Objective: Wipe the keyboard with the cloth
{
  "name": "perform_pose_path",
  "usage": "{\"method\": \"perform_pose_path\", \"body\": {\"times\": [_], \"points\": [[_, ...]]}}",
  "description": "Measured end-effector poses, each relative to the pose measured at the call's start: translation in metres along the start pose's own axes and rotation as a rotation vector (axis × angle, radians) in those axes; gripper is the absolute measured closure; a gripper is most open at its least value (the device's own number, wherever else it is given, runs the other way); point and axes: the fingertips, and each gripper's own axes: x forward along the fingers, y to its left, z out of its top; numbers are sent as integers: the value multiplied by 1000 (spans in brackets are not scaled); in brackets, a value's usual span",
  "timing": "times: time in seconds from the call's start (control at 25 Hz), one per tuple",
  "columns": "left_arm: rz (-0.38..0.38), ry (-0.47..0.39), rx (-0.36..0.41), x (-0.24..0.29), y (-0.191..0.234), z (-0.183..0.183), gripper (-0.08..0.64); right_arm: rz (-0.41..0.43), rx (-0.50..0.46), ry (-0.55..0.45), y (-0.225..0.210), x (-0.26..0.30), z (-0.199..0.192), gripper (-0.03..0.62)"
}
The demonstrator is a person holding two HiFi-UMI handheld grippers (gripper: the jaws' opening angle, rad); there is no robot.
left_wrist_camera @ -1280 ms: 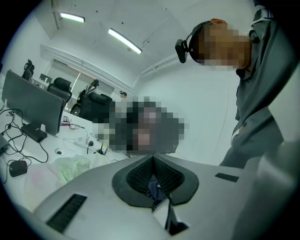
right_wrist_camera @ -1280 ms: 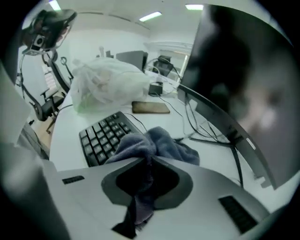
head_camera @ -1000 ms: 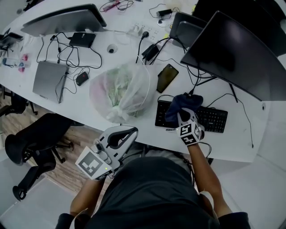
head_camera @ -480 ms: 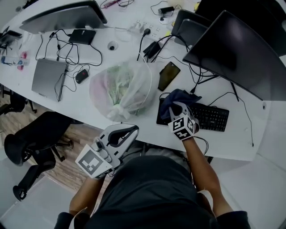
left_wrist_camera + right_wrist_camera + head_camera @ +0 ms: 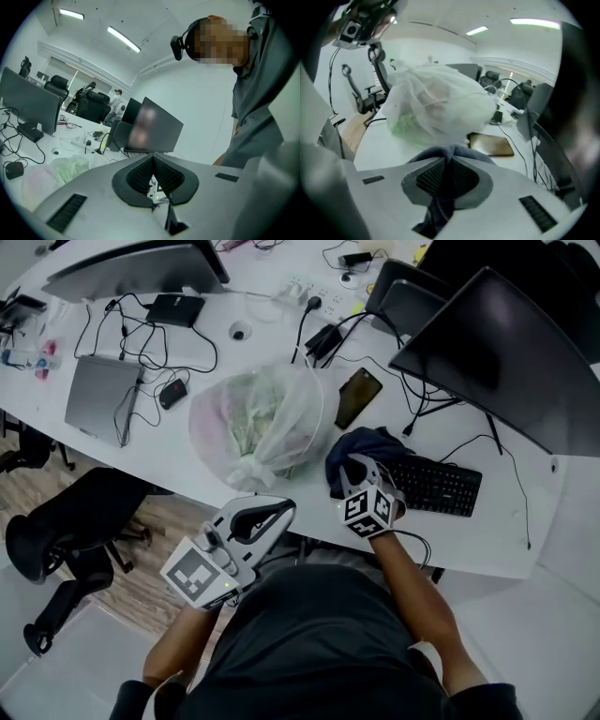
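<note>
Navy cloth, pinched in the nearly closed jaws of my right gripper, sits bunched on the keyboard at its left end, by the desk front edge. My left gripper is closed, empty. A leftward push could carry the cloth off the keys into the plastic bag.

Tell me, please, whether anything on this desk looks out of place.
A bulging, knotted plastic bag sits on the desk beside the keyboard, odd among the office gear. Nothing looks spilled or damaged.
</note>
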Motion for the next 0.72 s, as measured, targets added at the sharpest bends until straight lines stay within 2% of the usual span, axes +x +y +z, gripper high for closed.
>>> {"method": "perform_pose_path", "body": {"times": [0.04,0.12,0.2,0.32,0.4,0.48,0.56,0.6,0.64,0.72], "points": [[-1,1,2,1,-2,1,557,22,-28,0,7,6,10,552],[10,5,-2,-4,-2,1,557,3,-7,24,-3,2,-2,552],[27,7,-3,-11,3,-2,557,-65,62,66,-29,-20,-42,552],[38,-26,30,-18,13,-3,557,-192,121,195,-67,-62,-109,552],[41,-32,28,-19,16,-5,557,-221,150,223,-69,-70,-115,552],[34,-25,18,-13,15,-7,557,-163,124,132,-42,-53,-76,552],[13,-22,23,-5,10,-5,556,-29,25,44,4,-25,-29,552],[3,-23,29,-1,6,-2,557,29,-21,34,23,-15,-17,552],[-5,-20,33,1,3,0,556,59,-31,38,31,-10,-14,552],[-6,-7,44,1,1,0,557,37,50,65,17,-20,-36,552]]}}
